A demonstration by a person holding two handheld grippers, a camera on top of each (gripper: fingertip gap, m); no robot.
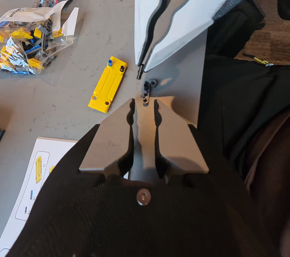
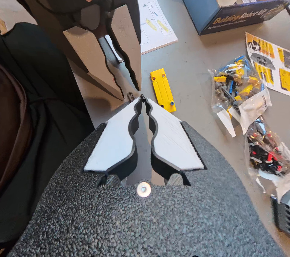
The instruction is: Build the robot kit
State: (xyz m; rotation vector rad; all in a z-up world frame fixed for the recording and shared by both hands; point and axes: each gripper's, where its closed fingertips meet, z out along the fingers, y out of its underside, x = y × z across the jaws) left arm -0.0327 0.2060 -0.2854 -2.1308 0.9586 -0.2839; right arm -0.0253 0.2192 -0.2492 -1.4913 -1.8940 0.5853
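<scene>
**A:** On the grey table, near its edge: the right gripper, white fingers, is pinched on a small black pin. The pin sticks out past the fingertips.

**B:** Left one?

**A:** The left gripper, grey fingers, is spread apart, holding nothing. A small grey L-shaped beam lies flat on the table just ahead of its tips, partly between them. A black pin sits in one hole at the beam's corner.

**B:** Pin to beam distance?

**A:** Close. From the left wrist view the held pin hangs just beside the beam's corner end. Can't tell if it's touching. From the right wrist view only a bit of the beam shows, next to the left gripper's tips.

**B:** What's around?

**A:** A yellow panel lies flat near the beam, apart from it. It has a blue pin and a black pin standing at one end and two bare holes at the other. An instruction booklet lies open behind the left gripper. Clear bags of parts: one yellow and blue, one black and red. A sticker sheet lies beside the bags. A dark blue kit box stands open farther back.

**B:** Person?

**A:** Dark clothing just past the table edge, nothing more.
</scene>
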